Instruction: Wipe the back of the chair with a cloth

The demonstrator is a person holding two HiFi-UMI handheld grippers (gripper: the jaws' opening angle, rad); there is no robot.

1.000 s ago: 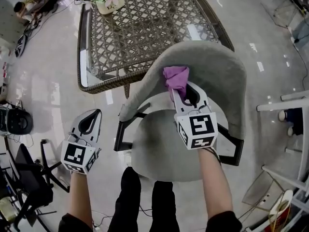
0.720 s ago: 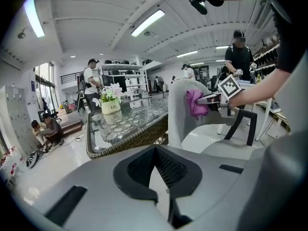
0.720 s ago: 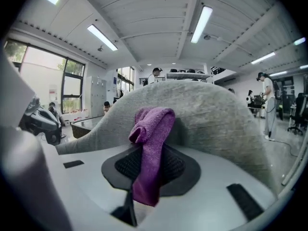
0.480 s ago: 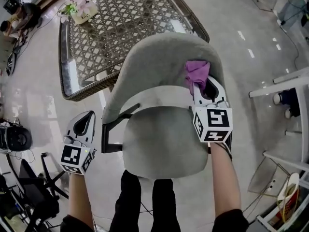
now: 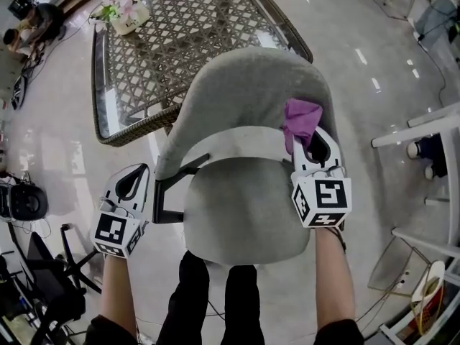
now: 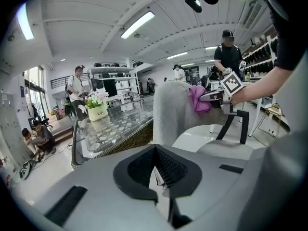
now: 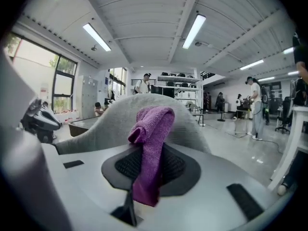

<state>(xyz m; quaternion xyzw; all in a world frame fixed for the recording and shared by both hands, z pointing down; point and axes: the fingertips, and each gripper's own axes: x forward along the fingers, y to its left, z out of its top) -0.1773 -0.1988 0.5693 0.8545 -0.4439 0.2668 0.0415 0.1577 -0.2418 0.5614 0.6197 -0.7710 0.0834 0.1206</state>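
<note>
Over on the left, a person (image 5: pixel 32 20) crouches on the glossy floor (image 5: pixel 57 121). Nearer me, the left tongs (image 5: pixel 135 178) hang closed and empty, clear of the chair (image 5: pixel 237 92). Beyond the chair stands the wicker surface (image 5: pixel 194 42) with its glass top, a flower pot (image 5: pixel 128 16) at one corner. The right tongs (image 5: pixel 310 144) pinch a purple cloth (image 5: pixel 300 117) against the chair's grey back, near its right end. White rails (image 5: pixel 424 124) stand further right.

One chair (image 5: pixel 244 99), one cloth (image 5: pixel 300 119), one table (image 5: pixel 194 27), one flowerpot (image 5: pixel 129 21) — two hand-held grippers (image 5: pixel 133 175) (image 5: pixel 310 139)
</note>
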